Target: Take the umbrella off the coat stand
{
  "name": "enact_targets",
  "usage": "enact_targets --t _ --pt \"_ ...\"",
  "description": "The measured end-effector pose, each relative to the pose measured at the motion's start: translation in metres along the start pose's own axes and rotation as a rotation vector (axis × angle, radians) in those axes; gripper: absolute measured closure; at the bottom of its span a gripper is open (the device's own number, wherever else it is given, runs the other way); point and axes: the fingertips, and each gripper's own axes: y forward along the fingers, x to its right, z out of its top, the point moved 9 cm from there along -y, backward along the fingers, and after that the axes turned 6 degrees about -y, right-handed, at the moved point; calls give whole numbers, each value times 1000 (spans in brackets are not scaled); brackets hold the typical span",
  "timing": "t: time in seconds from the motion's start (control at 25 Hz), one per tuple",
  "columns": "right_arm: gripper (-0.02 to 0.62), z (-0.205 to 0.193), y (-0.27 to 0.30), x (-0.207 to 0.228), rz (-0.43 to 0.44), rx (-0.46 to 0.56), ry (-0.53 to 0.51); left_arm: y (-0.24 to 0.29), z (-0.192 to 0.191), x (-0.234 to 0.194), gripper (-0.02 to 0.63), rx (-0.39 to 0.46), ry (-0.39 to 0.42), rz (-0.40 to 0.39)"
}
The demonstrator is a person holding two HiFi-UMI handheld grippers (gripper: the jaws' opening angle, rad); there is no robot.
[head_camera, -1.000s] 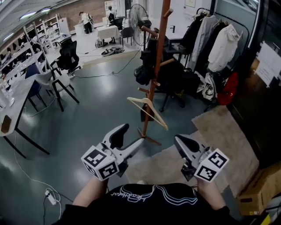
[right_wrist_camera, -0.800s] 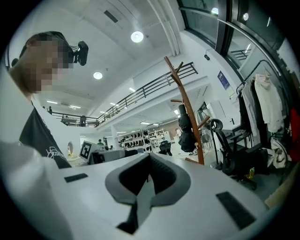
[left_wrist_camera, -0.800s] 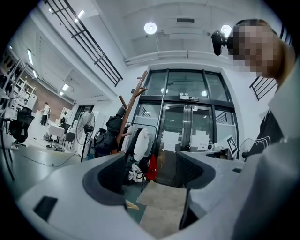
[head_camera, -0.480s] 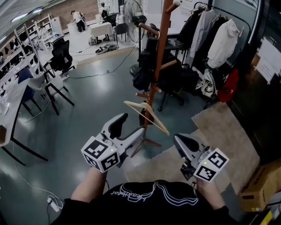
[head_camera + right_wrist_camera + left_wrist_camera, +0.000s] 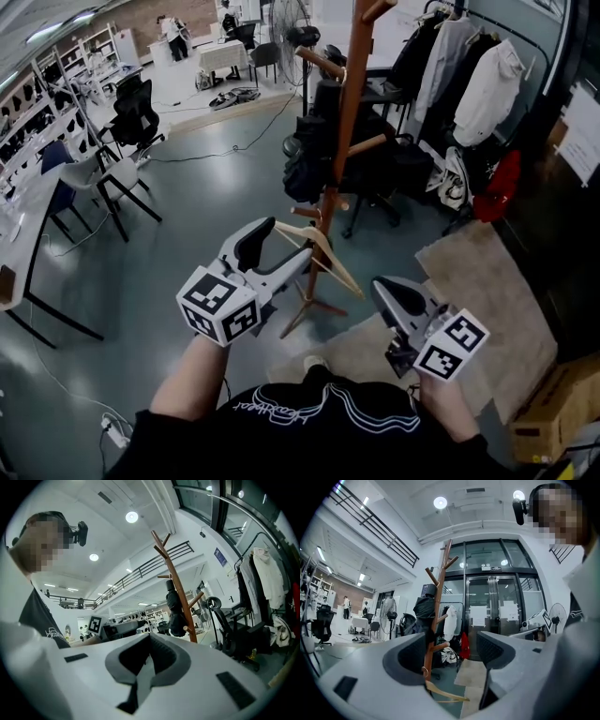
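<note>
A tall wooden coat stand rises in front of me on the grey floor. A black folded umbrella hangs from a peg on its left side, about halfway up. It also shows in the left gripper view as the umbrella and in the right gripper view as the umbrella. An empty wooden hanger dangles from a lower peg. My left gripper is open and empty, its jaws framing the stand's lower part. My right gripper is shut and empty, lower and to the right.
A clothes rail with coats stands at the back right. A black office chair is right behind the stand. A beige rug lies to the right and a cardboard box sits near my right side. Chairs and desks line the left.
I have stepped closer to the stand. My left gripper has risen a little and now overlaps the hanger in the head view. The right gripper has barely moved.
</note>
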Motion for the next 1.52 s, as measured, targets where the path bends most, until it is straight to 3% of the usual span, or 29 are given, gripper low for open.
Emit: enact_targets --t 0.84,1.28,1.52 --pt "594 48 71 123 84 27 -44 109 29 -79 261 -54 109 71" --pt "594 51 88 147 126 30 -84 149 36 -109 261 -132 227 3" --pt "594 47 95 156 130 16 -98 162 36 -123 261 -142 212 -152"
